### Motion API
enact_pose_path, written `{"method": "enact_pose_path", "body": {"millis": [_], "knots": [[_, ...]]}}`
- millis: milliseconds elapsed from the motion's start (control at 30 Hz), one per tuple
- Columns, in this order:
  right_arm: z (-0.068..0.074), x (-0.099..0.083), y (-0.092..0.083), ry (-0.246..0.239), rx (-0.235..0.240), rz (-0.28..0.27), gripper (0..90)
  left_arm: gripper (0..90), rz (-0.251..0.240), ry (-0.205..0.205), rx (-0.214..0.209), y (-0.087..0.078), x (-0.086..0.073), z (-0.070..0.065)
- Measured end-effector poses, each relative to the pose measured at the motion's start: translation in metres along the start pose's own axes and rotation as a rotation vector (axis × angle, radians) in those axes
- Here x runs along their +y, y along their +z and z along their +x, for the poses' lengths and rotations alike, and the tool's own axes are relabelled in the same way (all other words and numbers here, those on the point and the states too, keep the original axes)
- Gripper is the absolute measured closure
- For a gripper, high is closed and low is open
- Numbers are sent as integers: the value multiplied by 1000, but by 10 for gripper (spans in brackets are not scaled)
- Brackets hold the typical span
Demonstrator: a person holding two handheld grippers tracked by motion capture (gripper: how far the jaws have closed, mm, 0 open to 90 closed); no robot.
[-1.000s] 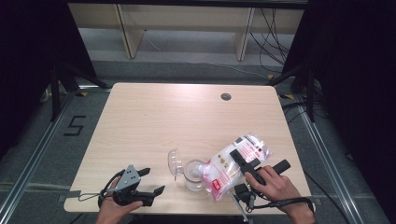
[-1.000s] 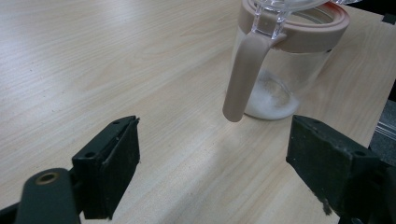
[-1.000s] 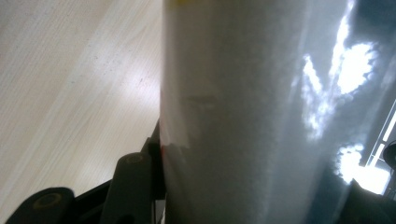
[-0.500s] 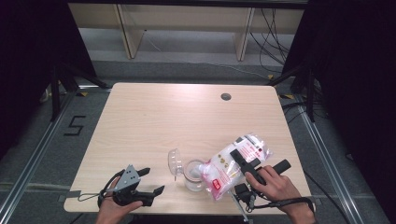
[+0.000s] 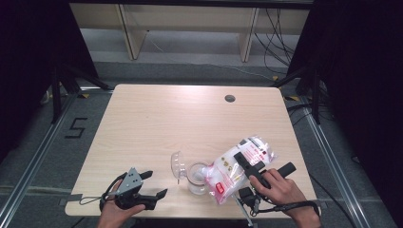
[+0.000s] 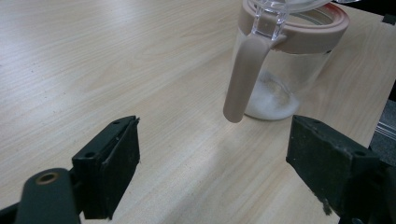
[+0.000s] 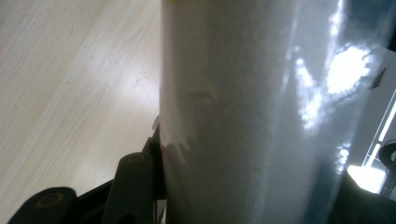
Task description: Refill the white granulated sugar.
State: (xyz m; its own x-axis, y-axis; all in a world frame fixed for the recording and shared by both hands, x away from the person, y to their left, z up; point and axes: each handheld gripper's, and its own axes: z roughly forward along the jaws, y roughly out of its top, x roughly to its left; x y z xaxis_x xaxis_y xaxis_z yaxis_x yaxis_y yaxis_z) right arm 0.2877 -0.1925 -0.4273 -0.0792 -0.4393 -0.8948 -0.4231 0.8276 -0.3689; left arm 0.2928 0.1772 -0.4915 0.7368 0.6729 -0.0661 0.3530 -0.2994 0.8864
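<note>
While bag tips at jar | white powder inside

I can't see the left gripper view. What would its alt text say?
A clear jar with a beige rim, its lid flipped open and a little white powder at the bottom, stands on a light wooden table. The left gripper is open before it, holding nothing.
</note>
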Motion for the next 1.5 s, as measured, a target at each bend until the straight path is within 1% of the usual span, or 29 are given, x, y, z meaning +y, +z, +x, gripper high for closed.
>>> {"method": "enact_pose_path", "body": {"millis": [33,67,100,133,167,200,233,333,367,400,433,467,533,600,667,733,767,833,933,1000,1033,1067,1133,1167,1200,1267,1300,1367,1500], "knots": [[0,0,0,4,4,-1,563,168,-3,-3,-1,0,0,0],[1,0,0,10,9,2,563,168,-4,13,-6,0,0,1],[0,0,0,-2,4,-3,563,168,-6,20,-7,0,0,2],[-1,1,0,-5,10,0,563,168,-11,12,-8,1,0,1],[-1,0,0,-2,5,-3,563,167,-6,19,-8,0,0,2],[-1,0,0,-2,5,-5,564,168,-3,-1,-4,0,0,0],[-1,0,0,-1,4,-3,564,167,-2,-4,-2,0,0,0],[-1,0,-1,-2,9,0,565,167,-1,-1,-3,0,0,0],[0,0,-2,13,6,11,566,168,-2,18,-5,0,0,1],[0,-1,-2,14,-5,8,566,168,-1,1,-2,0,0,0],[-1,-1,-1,5,-4,4,566,167,0,0,-1,0,0,0],[-2,-1,-1,-9,-1,-3,566,168,-3,26,-7,0,0,2],[-1,-2,-1,5,-5,0,567,167,0,-2,0,1,0,0],[-1,-2,-2,14,-8,10,567,167,-5,16,-5,0,0,1],[0,-2,-3,27,-1,14,568,167,-3,-2,-2,0,0,0],[-3,-2,-2,-5,-7,0,568,168,-6,-8,-5,0,0,0],[-2,-2,-2,-1,-7,2,569,167,-5,2,-6,0,0,0],[0,-2,-2,25,-1,13,569,168,0,4,2,-1,0,0],[-1,-2,-2,13,-7,9,570,168,-6,-8,-5,0,0,0],[0,-2,-2,16,-6,11,570,168,0,24,-5,0,0,1],[0,-2,-2,14,-5,10,570,167,-1,2,-3,0,0,0],[0,-2,-2,15,-6,12,570,167,-3,-3,-3,0,0,0],[-1,-3,-3,16,-7,11,571,168,0,-1,-5,0,0,0],[-2,-3,-2,1,-8,3,571,167,-1,17,-6,0,0,1],[-3,-2,-2,-6,-8,0,571,167,-2,0,-3,0,0,0],[-2,-2,-2,9,0,8,571,168,0,5,3,-1,0,0],[-3,-2,-2,-4,-4,4,571,168,0,5,4,-1,0,0],[-2,-2,-3,6,-9,8,572,167,-3,-2,-2,0,0,0],[-2,-2,-3,8,-3,11,573,167,-1,0,1,0,0,0]]}}
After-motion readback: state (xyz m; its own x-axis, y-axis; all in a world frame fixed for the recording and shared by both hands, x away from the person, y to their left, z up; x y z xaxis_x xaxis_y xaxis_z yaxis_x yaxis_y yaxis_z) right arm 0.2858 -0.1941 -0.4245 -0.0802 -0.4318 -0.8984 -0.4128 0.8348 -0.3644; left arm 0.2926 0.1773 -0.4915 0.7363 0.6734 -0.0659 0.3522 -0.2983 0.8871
